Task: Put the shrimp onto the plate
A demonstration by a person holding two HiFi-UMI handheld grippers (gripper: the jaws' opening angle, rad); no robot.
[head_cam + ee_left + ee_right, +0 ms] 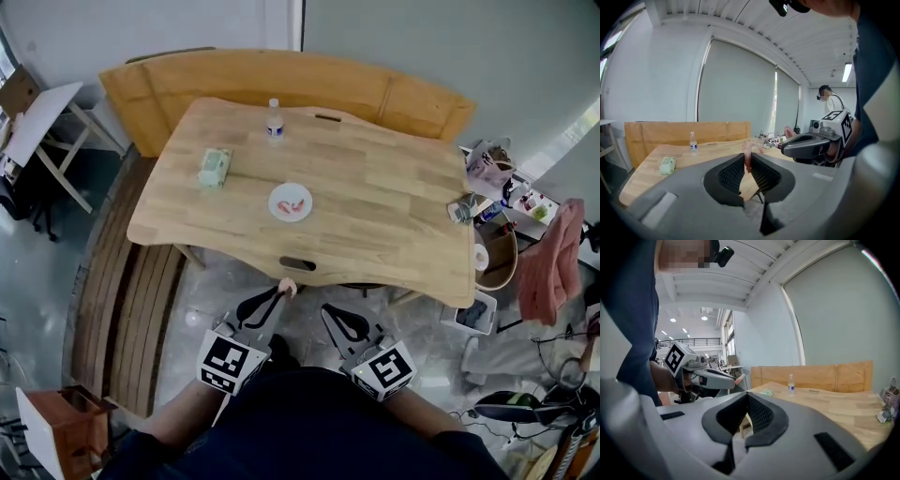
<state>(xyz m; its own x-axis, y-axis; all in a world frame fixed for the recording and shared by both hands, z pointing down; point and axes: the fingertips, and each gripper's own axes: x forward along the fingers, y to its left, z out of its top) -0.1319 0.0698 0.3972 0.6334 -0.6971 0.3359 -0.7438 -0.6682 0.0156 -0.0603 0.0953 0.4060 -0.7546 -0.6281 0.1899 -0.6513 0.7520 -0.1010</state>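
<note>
A white plate [290,202] with shrimps on it sits near the middle of the wooden table [394,202]. My left gripper [283,293] is below the table's front edge, off the table, shut on a pink shrimp [289,286]. In the left gripper view the shrimp [748,155] stands pinched between the dark pads, its curled end above them. My right gripper [343,325] hovers beside the left one, jaws together with nothing in them. From the right gripper view the left gripper [712,378] shows with the shrimp [739,378] at its tip.
A water bottle [274,120] stands at the table's far side and a green packet [215,166] lies at the left. Crumpled wrapping [460,208] lies at the right edge. A wooden bench [281,80] runs behind; clutter and a pink cloth [553,258] are at the right.
</note>
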